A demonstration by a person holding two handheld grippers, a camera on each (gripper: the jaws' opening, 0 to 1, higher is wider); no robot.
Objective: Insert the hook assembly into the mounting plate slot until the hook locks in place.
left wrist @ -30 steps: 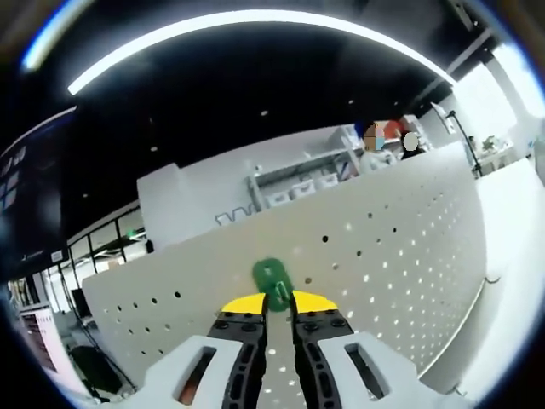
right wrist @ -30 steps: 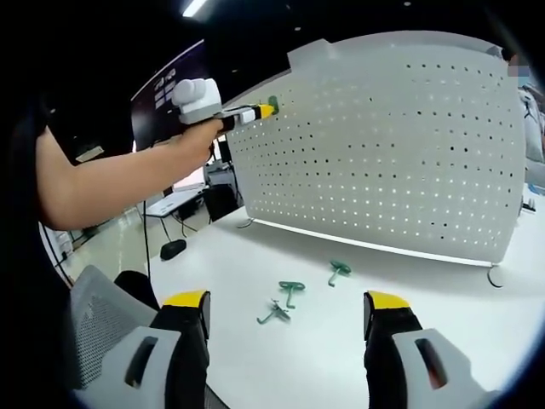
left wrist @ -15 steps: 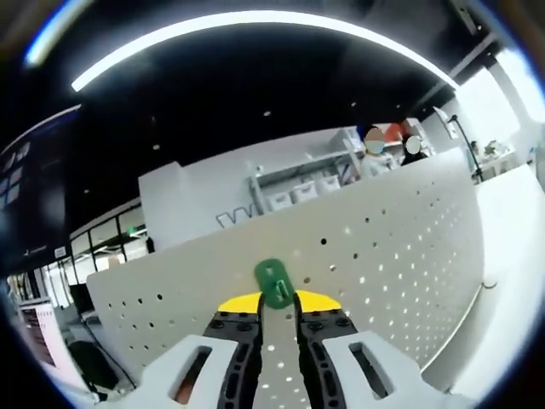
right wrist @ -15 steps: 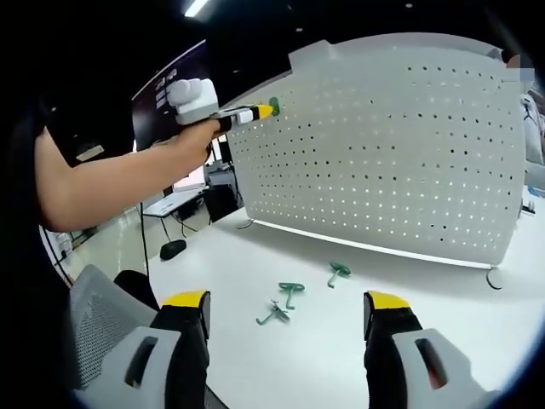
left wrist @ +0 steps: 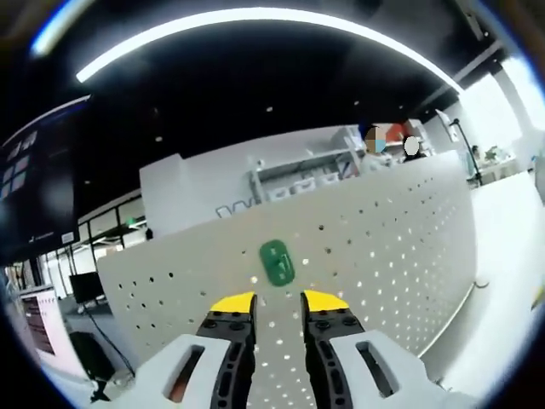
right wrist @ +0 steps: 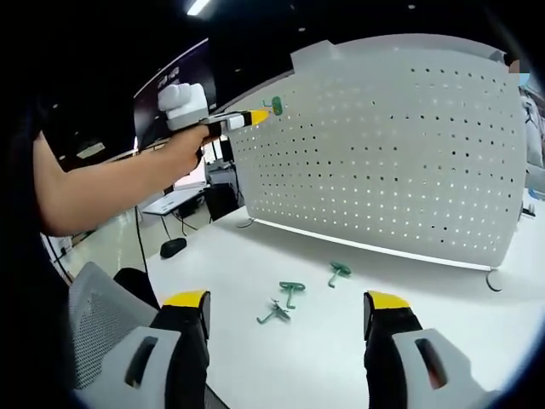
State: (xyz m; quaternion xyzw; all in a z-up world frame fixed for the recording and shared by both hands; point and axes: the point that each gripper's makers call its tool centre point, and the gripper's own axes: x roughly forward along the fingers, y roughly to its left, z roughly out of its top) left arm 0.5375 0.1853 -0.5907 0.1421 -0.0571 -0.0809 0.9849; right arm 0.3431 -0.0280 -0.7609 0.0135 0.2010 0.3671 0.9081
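Observation:
A green hook [left wrist: 277, 262] sits on the white perforated mounting plate [left wrist: 383, 247] near its upper left corner, seen from the side as the green hook [right wrist: 274, 106] on the plate [right wrist: 400, 145]. My left gripper [left wrist: 278, 302] is open just short of the hook, with a gap between its yellow tips and the hook. In the right gripper view the left gripper [right wrist: 255, 116] is held up by a person's hand. My right gripper [right wrist: 286, 308] stands wide open low over the white table [right wrist: 341, 349], nothing between its fingers.
Three loose green hooks lie on the table in front of the plate: one [right wrist: 291, 290], one [right wrist: 273, 313] and one [right wrist: 338, 271]. A grey chair back [right wrist: 102, 324] stands at lower left. The person's arm [right wrist: 102, 183] crosses the left side.
My left gripper has opened and drawn back a little from the green hook, which stays on the plate. The right gripper has not moved.

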